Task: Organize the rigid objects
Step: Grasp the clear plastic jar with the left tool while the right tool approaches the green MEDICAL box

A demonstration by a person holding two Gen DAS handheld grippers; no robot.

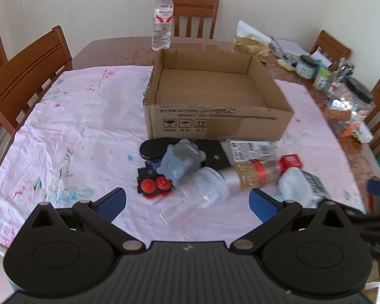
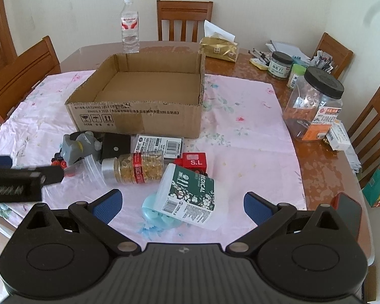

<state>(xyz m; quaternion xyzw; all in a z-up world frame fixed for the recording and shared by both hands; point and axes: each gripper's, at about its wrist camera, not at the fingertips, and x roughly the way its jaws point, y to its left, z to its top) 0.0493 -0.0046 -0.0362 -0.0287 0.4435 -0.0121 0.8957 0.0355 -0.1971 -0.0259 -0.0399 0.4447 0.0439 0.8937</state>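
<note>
An open, empty cardboard box (image 1: 215, 116) (image 2: 139, 116) stands on the pink cloth. In front of it lies a pile: a grey toy (image 1: 181, 160) (image 2: 78, 145), a black-and-red toy block (image 1: 154, 186), a clear plastic cup (image 1: 207, 186), a capsule bottle (image 1: 250, 176) (image 2: 134, 168), a red box (image 1: 291, 162) (image 2: 193, 160), a white-and-green medical container (image 1: 304, 186) (image 2: 190, 197), a black flat piece (image 1: 215, 153) (image 2: 115, 147) and a barcoded case (image 2: 159, 144). My left gripper (image 1: 187, 202) is open above the cup. My right gripper (image 2: 182, 206) is open around the medical container.
A water bottle (image 2: 130, 25) stands behind the box. Jars (image 2: 314, 103), pens and packets crowd the table's right side. A gold packet (image 2: 219, 46) lies at the back. Wooden chairs (image 1: 25, 76) ring the table. A phone (image 2: 347, 212) lies at the right edge.
</note>
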